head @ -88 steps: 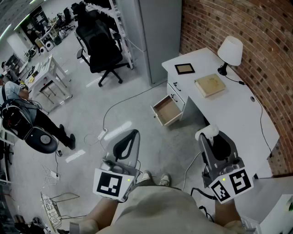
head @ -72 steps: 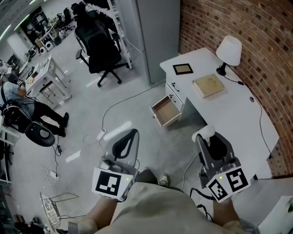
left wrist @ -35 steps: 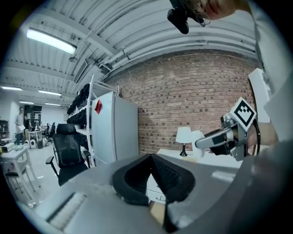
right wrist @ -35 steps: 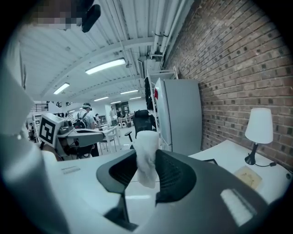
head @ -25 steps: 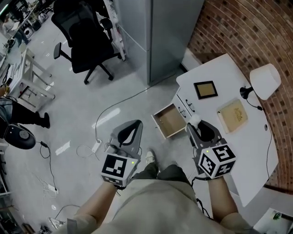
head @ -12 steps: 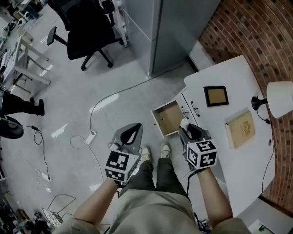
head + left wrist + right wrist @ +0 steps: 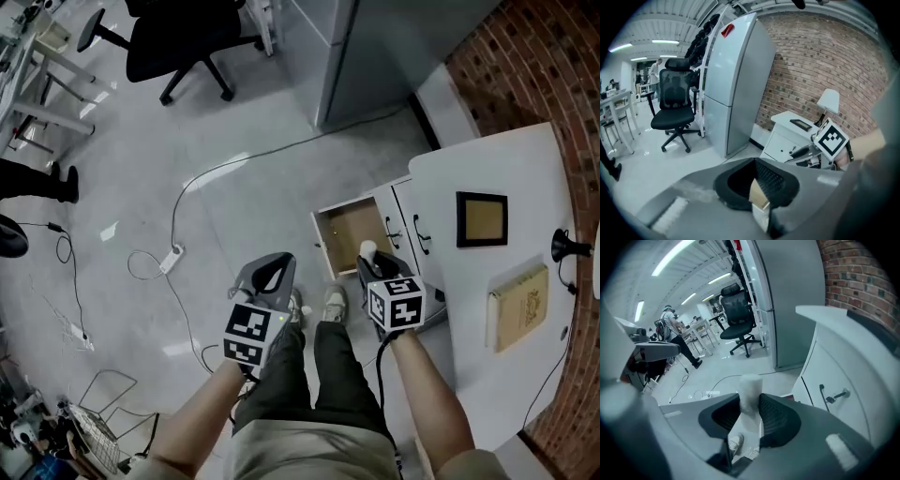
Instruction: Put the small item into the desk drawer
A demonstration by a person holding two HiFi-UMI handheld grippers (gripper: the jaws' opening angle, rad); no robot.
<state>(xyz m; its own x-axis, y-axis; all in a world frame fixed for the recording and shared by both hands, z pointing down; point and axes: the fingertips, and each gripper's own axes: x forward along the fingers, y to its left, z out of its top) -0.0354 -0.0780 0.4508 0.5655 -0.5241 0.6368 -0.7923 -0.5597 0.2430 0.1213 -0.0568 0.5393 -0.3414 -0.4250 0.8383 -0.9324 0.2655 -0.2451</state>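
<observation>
Both forearms are stretched forward and angled downward. The left gripper (image 7: 278,262) is held over the floor, its jaws closed on nothing. The right gripper (image 7: 367,255) is clamped on one white cylinder (image 7: 368,249), seen against the near corner of the desk's (image 7: 487,150) one open drawer (image 7: 349,225).

A black office chair (image 7: 176,49) stands on the pale floor beside a tall grey cabinet (image 7: 375,42). A white cable (image 7: 246,161) snakes across the floor to a power strip (image 7: 170,260). By the brick wall (image 7: 525,56), a picture frame (image 7: 482,219) and a tan book (image 7: 518,307) lie flat, with a lamp's black foot (image 7: 565,246) between them and the wall.
</observation>
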